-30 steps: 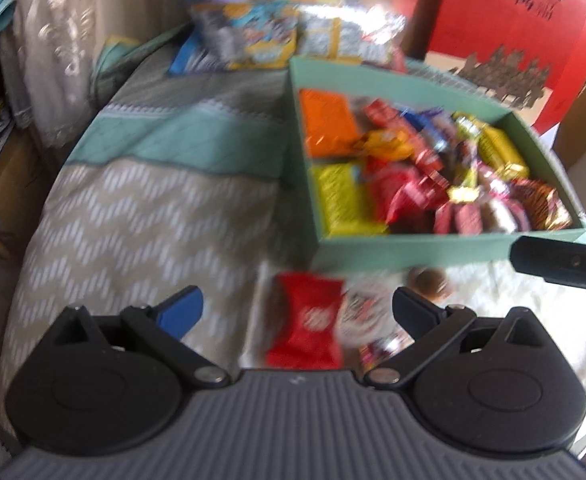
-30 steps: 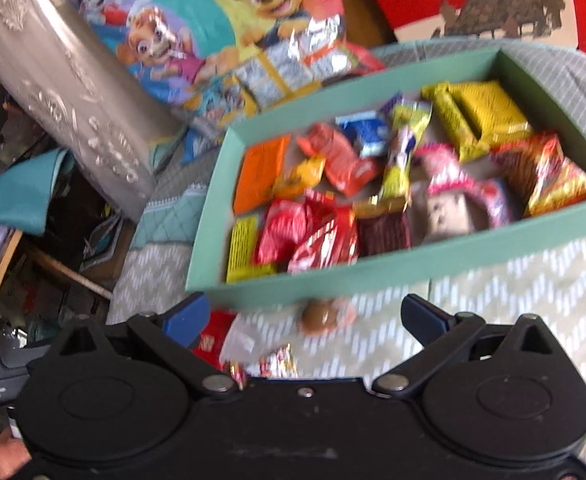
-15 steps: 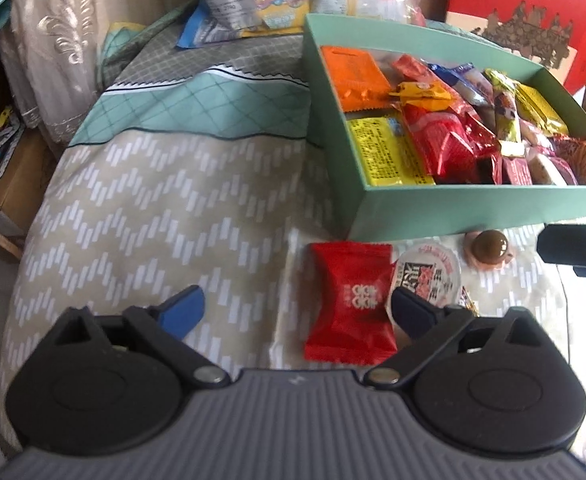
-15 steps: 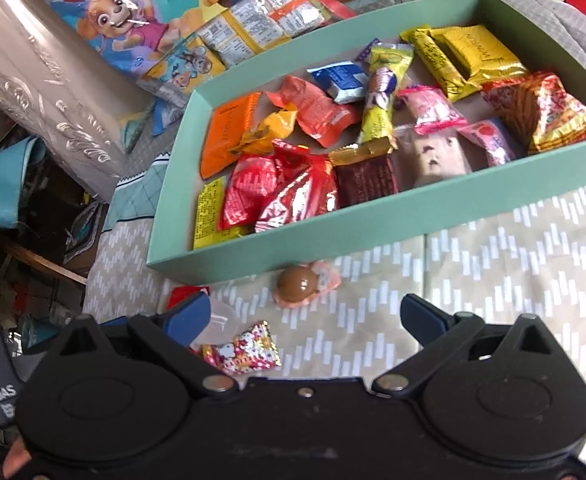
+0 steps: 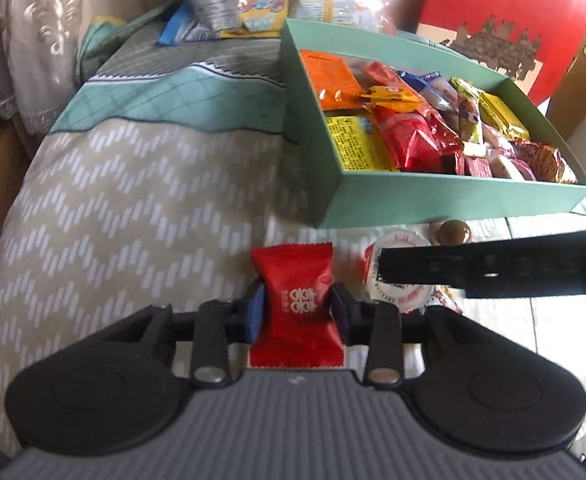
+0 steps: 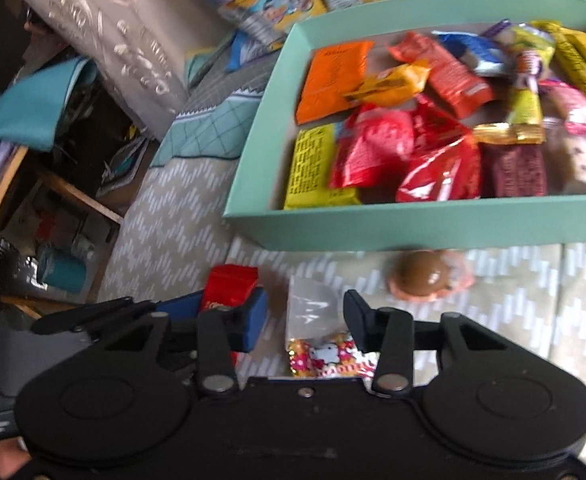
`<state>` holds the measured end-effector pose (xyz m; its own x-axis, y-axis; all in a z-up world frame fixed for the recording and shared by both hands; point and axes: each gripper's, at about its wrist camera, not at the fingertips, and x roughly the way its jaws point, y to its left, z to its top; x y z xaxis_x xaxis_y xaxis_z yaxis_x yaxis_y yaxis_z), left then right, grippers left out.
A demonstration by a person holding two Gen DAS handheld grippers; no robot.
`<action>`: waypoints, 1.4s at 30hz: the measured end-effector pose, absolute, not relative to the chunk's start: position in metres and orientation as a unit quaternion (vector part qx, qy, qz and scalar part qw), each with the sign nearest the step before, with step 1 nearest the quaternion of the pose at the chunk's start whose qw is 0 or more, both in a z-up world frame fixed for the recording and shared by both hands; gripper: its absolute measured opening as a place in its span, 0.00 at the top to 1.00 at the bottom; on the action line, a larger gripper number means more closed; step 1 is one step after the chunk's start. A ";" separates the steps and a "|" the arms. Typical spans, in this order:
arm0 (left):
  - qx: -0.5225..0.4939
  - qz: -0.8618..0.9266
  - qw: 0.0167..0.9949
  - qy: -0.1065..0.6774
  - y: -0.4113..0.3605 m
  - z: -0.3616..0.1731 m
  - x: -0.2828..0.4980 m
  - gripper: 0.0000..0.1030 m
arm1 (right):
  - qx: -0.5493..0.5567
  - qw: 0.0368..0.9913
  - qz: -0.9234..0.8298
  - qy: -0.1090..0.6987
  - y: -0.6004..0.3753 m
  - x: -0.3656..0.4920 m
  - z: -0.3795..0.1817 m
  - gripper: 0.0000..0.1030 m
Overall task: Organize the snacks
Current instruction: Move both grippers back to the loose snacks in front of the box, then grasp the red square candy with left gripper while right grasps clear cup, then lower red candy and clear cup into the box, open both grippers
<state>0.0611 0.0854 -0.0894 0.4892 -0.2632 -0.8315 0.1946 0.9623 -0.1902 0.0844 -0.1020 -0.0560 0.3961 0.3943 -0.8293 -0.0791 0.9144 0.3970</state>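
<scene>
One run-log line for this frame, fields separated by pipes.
left gripper: shut on red packet | right gripper: open over clear sachet | green box: part-filled | brown candy: outside box

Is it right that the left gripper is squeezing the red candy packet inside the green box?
Not quite. The left gripper is squeezing the red candy packet, but the packet lies on the zigzag cloth in front of the green box, not inside it. The left wrist view shows this.
</scene>
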 end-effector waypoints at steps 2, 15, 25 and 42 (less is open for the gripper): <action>-0.035 -0.133 0.863 0.487 0.086 -0.090 0.060 0.65 | 0.140 0.823 0.144 0.531 -0.097 0.087 -0.061 0.64; -0.050 -0.133 0.859 0.492 0.086 -0.084 0.053 0.69 | 0.146 0.835 0.140 0.512 -0.122 0.072 -0.046 0.74; -0.058 -0.157 0.870 0.464 0.078 -0.041 0.046 0.69 | 0.178 0.850 0.145 0.473 -0.152 0.055 -0.013 0.74; -0.026 -0.191 0.875 0.444 0.008 -0.008 0.129 0.69 | 0.233 0.884 0.059 0.401 -0.234 0.103 0.011 0.74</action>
